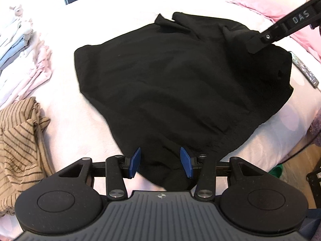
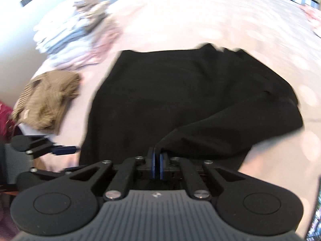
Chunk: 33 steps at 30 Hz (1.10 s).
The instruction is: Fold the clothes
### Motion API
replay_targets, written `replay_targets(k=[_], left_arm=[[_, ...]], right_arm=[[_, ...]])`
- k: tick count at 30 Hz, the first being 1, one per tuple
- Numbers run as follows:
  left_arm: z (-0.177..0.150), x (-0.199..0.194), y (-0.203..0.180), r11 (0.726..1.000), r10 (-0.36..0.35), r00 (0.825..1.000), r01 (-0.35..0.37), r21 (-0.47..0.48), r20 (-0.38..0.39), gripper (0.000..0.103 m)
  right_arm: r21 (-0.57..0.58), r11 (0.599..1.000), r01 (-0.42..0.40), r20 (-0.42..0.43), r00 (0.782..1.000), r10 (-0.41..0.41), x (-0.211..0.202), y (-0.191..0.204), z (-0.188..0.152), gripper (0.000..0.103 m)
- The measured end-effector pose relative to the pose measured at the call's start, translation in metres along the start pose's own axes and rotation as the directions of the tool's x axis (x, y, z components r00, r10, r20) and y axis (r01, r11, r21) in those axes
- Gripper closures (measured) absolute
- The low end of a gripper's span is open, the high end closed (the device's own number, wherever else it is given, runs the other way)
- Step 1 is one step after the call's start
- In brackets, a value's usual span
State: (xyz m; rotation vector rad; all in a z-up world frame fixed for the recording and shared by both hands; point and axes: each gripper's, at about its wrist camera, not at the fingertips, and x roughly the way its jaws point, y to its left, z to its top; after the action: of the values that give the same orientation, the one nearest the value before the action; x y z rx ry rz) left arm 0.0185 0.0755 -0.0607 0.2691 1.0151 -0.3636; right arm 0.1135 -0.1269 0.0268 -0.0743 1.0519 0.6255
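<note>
Black garment (image 1: 180, 84): one, spread over a pale pink bed (image 1: 84, 136), with a striped tan garment (image 1: 20, 150) and a stack of folded laundry (image 2: 66, 34) lying to its left. Right gripper (image 2: 157, 165) clamped tight on a lifted edge of the cloth; left gripper (image 1: 159, 161) part-open, pads astride the near hem, not visibly pressing. Handling note: carry the pinched edge straight across, low and taut, so the fold lands square; legible marking "DAS" on the right gripper's arm.

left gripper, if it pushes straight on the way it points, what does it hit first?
Most likely the black garment: the left gripper points down at its near edge, which already lies between the open fingers. Depth is unclear, but nothing else shows in that line.
</note>
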Motion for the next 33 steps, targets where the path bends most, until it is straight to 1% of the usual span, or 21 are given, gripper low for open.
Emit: replay_targets(k=[1, 4, 6, 9, 15, 21, 25, 30, 32, 33], left_arm=[[-0.001, 0.000, 0.002, 1.000, 0.004, 1.000, -0.004, -0.007, -0.005, 0.061], [-0.004, 0.000, 0.006, 1.000, 0.019, 1.000, -0.019, -0.024, -0.020, 0.061], [-0.006, 0.000, 0.009, 0.999, 0.013, 1.000, -0.014, -0.030, -0.026, 0.061], [-0.010, -0.002, 0.011, 1.000, 0.007, 1.000, -0.008, -0.030, -0.029, 0.061], [-0.018, -0.006, 0.016, 0.999, -0.025, 0.999, 0.024, -0.033, -0.036, 0.066], [-0.025, -0.012, 0.020, 0.998, -0.031, 0.999, 0.029, -0.059, -0.036, 0.066], [-0.029, -0.014, 0.023, 0.997, -0.026, 0.999, 0.023, -0.071, -0.044, 0.066], [-0.034, -0.017, 0.023, 0.998, -0.023, 0.998, 0.019, -0.063, -0.061, 0.066], [-0.034, -0.018, 0.024, 0.998, -0.019, 0.998, 0.015, -0.066, -0.061, 0.066], [-0.034, -0.020, 0.025, 0.998, -0.018, 0.998, 0.013, -0.068, -0.061, 0.066]], right_arm=[[-0.018, 1.000, -0.021, -0.001, 1.000, 0.021, 0.005, 0.007, 0.006, 0.098], [-0.088, 0.993, -0.080, -0.013, 0.997, 0.080, 0.011, 0.037, 0.008, 0.098], [-0.121, 0.986, -0.115, -0.027, 0.993, 0.113, 0.017, 0.055, 0.009, 0.098], [-0.153, 0.977, -0.150, -0.059, 0.988, 0.143, 0.033, 0.073, 0.006, 0.098], [-0.193, 0.959, -0.207, -0.102, 0.976, 0.191, 0.057, 0.107, 0.007, 0.098], [-0.236, 0.949, -0.207, -0.158, 0.972, 0.173, 0.086, 0.128, 0.005, 0.098], [-0.227, 0.949, -0.220, -0.200, 0.964, 0.176, 0.105, 0.130, 0.000, 0.098], [-0.215, 0.948, -0.237, -0.222, 0.957, 0.189, 0.119, 0.131, -0.005, 0.097], [-0.216, 0.947, -0.238, -0.228, 0.955, 0.188, 0.124, 0.132, -0.007, 0.096], [-0.216, 0.947, -0.239, -0.231, 0.955, 0.188, 0.126, 0.133, -0.009, 0.093]])
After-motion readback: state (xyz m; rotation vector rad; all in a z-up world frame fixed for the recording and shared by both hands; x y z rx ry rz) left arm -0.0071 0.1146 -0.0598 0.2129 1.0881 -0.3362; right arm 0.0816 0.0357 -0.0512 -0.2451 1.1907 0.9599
